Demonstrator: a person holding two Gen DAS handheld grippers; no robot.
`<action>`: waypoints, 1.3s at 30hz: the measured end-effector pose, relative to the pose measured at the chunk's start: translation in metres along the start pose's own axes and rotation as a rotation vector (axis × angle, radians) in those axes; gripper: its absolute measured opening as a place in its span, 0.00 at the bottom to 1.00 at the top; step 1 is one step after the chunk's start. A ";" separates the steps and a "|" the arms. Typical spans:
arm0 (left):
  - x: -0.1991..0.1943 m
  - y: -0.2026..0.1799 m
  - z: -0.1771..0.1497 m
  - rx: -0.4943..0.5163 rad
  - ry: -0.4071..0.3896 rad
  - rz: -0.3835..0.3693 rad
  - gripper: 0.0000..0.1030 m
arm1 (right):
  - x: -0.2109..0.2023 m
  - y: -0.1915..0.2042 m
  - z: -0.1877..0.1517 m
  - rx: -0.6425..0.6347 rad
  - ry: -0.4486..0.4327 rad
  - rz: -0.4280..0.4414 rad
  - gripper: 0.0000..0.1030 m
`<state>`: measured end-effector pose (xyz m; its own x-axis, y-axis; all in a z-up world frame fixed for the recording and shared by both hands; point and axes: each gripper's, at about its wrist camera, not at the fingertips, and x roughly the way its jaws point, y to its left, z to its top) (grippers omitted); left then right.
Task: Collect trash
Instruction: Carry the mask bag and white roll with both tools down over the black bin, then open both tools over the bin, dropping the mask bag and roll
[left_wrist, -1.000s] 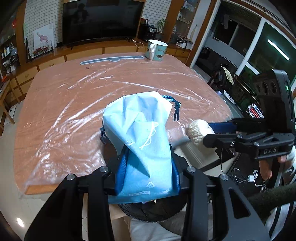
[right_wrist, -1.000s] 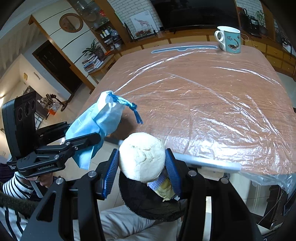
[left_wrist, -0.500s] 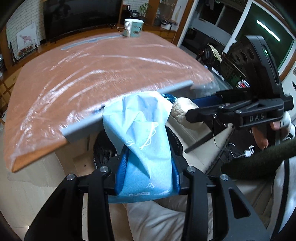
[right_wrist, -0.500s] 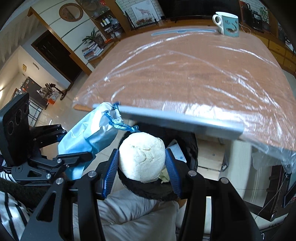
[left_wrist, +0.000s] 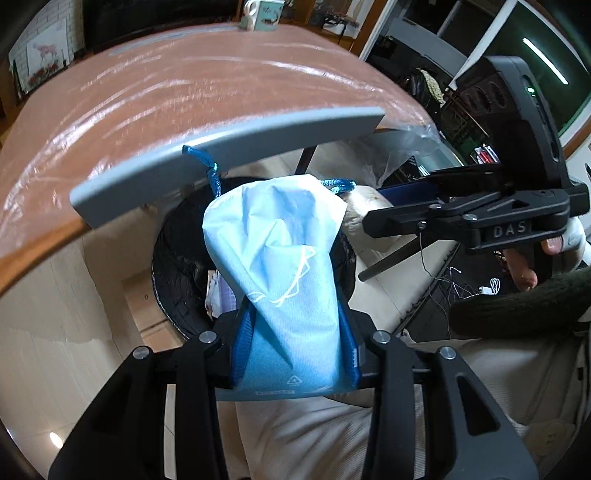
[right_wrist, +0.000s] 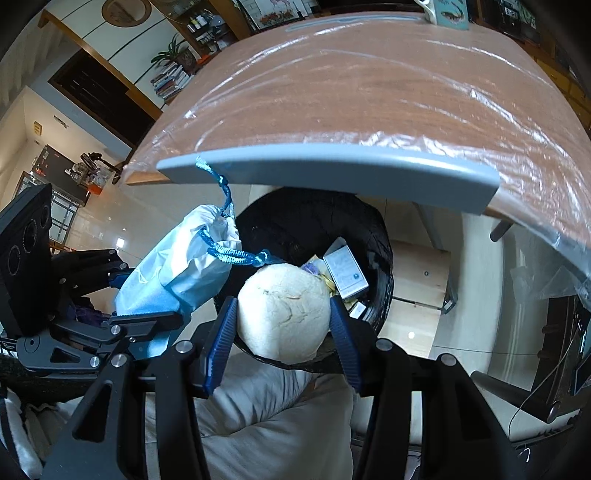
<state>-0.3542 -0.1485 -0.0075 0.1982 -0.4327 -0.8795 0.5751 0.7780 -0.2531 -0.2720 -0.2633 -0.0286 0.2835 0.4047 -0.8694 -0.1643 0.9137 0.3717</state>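
Observation:
My left gripper (left_wrist: 295, 343) is shut on a light blue drawstring bag (left_wrist: 284, 266), whose blue cord (left_wrist: 212, 171) sticks up in front of the table edge. In the right wrist view the same blue bag (right_wrist: 181, 273) hangs at the left. My right gripper (right_wrist: 282, 325) is shut on a round cream bun (right_wrist: 282, 310). Both grippers point down over a black bin (right_wrist: 314, 221) just below the table's near edge. Inside the bin lie a white box (right_wrist: 345, 271) and other scraps. In the left wrist view, the right gripper (left_wrist: 465, 218) stands right of the bag.
The wooden table (right_wrist: 369, 85) is covered in clear plastic, with a grey edge strip (right_wrist: 332, 162) directly above the bin. A mug (left_wrist: 258, 13) stands at its far end. A person's pale trousers (right_wrist: 251, 413) fill the foreground. Cables (left_wrist: 480, 284) lie on the floor at the right.
Both grippers have sunk and tipped down past the table's near edge. The bin, barely visible before, now lies under the bag and the bun. Both grips are unchanged.

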 end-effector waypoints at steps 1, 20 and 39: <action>0.003 0.002 0.000 -0.008 0.005 0.007 0.40 | 0.002 0.000 -0.001 0.003 0.004 -0.002 0.48; 0.063 0.034 0.016 -0.068 0.074 0.144 0.40 | 0.047 -0.012 0.014 0.009 0.004 -0.057 0.48; 0.069 0.042 0.018 -0.100 0.065 0.111 0.75 | 0.054 -0.024 0.011 0.045 0.024 -0.069 0.73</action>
<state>-0.3021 -0.1542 -0.0708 0.2028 -0.3140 -0.9275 0.4696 0.8623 -0.1893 -0.2425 -0.2631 -0.0813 0.2700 0.3404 -0.9007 -0.1021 0.9403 0.3248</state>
